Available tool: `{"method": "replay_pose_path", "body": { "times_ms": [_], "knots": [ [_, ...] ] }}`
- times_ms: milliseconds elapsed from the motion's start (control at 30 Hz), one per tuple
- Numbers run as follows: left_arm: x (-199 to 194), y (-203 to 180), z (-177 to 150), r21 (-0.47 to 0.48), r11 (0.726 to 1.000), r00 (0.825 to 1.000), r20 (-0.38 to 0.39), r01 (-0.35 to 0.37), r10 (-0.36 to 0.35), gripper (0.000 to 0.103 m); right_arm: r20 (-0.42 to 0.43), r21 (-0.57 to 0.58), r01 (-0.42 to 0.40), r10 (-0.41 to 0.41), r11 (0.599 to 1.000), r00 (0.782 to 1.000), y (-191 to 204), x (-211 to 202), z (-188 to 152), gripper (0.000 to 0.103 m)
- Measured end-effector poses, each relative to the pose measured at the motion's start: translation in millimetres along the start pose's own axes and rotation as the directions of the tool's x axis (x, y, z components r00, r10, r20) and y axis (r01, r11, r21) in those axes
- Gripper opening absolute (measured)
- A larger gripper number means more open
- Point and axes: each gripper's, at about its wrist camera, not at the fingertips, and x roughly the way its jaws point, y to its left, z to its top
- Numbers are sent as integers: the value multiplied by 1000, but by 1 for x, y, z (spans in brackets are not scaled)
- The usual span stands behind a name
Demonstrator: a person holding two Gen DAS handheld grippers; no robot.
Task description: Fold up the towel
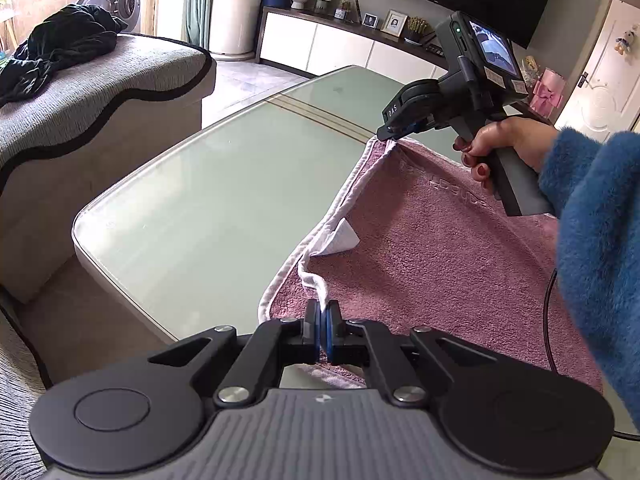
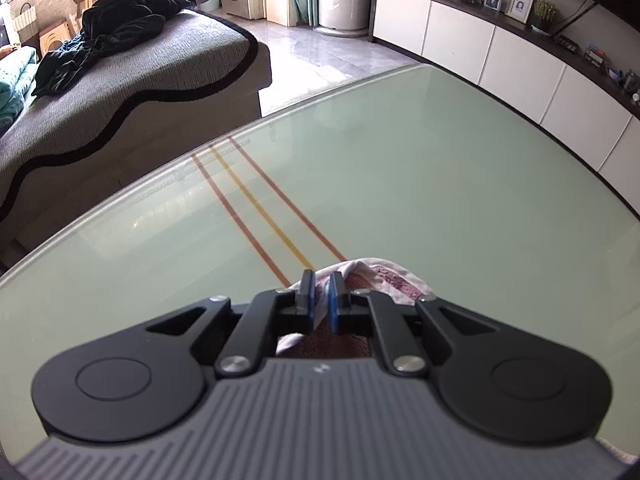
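Looking along the left gripper (image 1: 322,334), its blue-padded fingers (image 1: 313,332) are pinched together on the white-trimmed edge of a dusty-pink terry towel (image 1: 440,256), which is spread over the right part of a pale green glass-topped table (image 1: 224,200). The towel's near end disappears under the gripper body and its right side is covered by a fuzzy blue sleeve (image 1: 596,248), so how far it runs is anybody's guess. A small white tag (image 1: 340,238) pokes out beside the hem. Further back, a hand (image 1: 500,148) holds the right gripper (image 1: 390,134) by its handle, tips at the towel's far corner, lifting it a bit off the glass. From the right wrist view those fingers (image 2: 308,300) are nearly closed with a bunch of pink cloth (image 2: 384,276) squeezed between them, though the body hides most of the towel underneath. There's embossed lettering on the towel, too faint to read. Red and yellow stripes (image 2: 260,216) run across the glass.
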Motion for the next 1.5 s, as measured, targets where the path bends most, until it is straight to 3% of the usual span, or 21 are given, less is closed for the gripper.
{"method": "replay_pose_path", "body": {
  "times_ms": [100, 400, 700, 833, 967, 1167, 1367, 1500],
  "knots": [
    [-1, 0, -2, 4, 1000, 1000, -7, -8, 8, 4, 10, 15, 6, -6, 1000, 1000, -1, 2, 1, 30],
    [-6, 0, -4, 6, 1000, 1000, -5, -16, 16, 6, 10, 16, 8, -8, 1000, 1000, -26, -27, -12, 27],
    [-16, 4, 4, 30, 997, 997, 34, -66, 65, 7, -22, 28, 92, -91, 995, 996, -80, -84, -62, 27],
    [-23, -6, 4, 56, 998, 998, 48, -36, 34, 8, -39, 45, 135, -133, 990, 990, -108, -111, -85, 27],
    [-28, -38, -2, 143, 989, 998, 40, 48, -54, 10, -56, 87, 176, -172, 980, 983, -126, -133, -109, 27],
    [-32, -103, -19, 297, 932, 977, -11, 208, -215, 10, -96, 128, 215, -204, 968, 974, -157, -164, -151, 27],
    [-27, -152, -42, 381, 861, 941, -94, 337, -326, 11, -127, 153, 233, -214, 960, 969, -174, -181, -186, 27],
    [-28, -188, -64, 439, 799, 911, -158, 411, -382, 12, -134, 171, 224, -203, 959, 970, -181, -186, -203, 27]
  ]
}}
